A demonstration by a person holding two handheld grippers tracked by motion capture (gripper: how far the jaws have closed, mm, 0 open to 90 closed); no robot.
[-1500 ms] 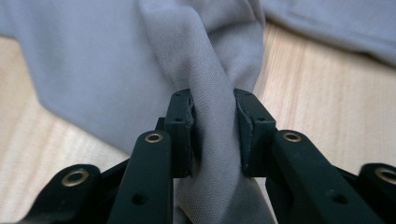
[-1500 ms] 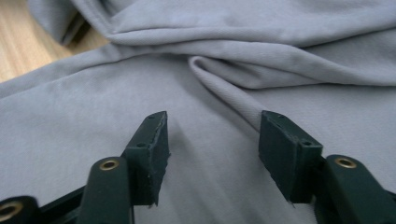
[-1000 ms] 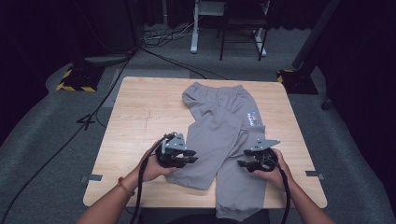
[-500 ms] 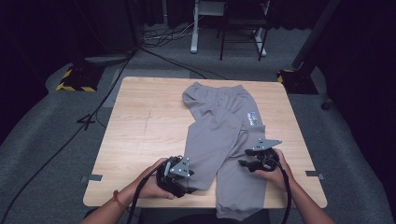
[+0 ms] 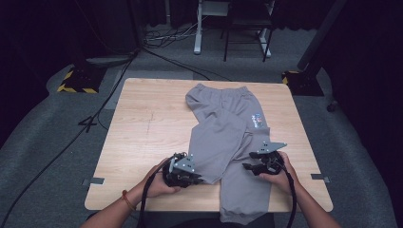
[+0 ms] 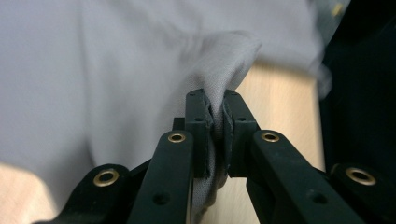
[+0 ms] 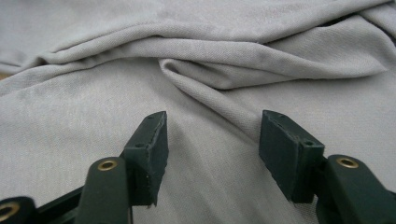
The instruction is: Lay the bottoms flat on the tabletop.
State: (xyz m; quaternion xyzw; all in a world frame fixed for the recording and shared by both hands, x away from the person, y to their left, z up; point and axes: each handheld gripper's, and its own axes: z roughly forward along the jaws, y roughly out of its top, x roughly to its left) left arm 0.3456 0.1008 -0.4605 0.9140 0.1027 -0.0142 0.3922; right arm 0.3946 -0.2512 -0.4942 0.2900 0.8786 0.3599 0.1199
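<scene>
Grey sweatpants (image 5: 223, 123) lie spread on the wooden table (image 5: 142, 123), one leg crossed over the other and the far leg's cuff hanging off the near edge. My left gripper (image 5: 197, 179) sits at the left leg's near corner. Its jaws have just been closing and are now shut on a pinched fold of the grey fabric (image 6: 224, 60), seen between the left gripper's (image 6: 218, 100) pads. My right gripper (image 5: 247, 167) rests on the right leg. In the right gripper view it (image 7: 212, 135) stands open, with flat sweatpants cloth (image 7: 210, 42) under the gap.
The table's left half is bare wood. Beyond the far edge are cables on the grey floor, white desk legs (image 5: 197, 28) and a chair. Yellow-and-black striped bases stand at the far left (image 5: 76, 80) and far right (image 5: 297, 78).
My left gripper has moved toward the near edge of the table and closed on the corner of the left pant leg. The right gripper has stayed in place.
</scene>
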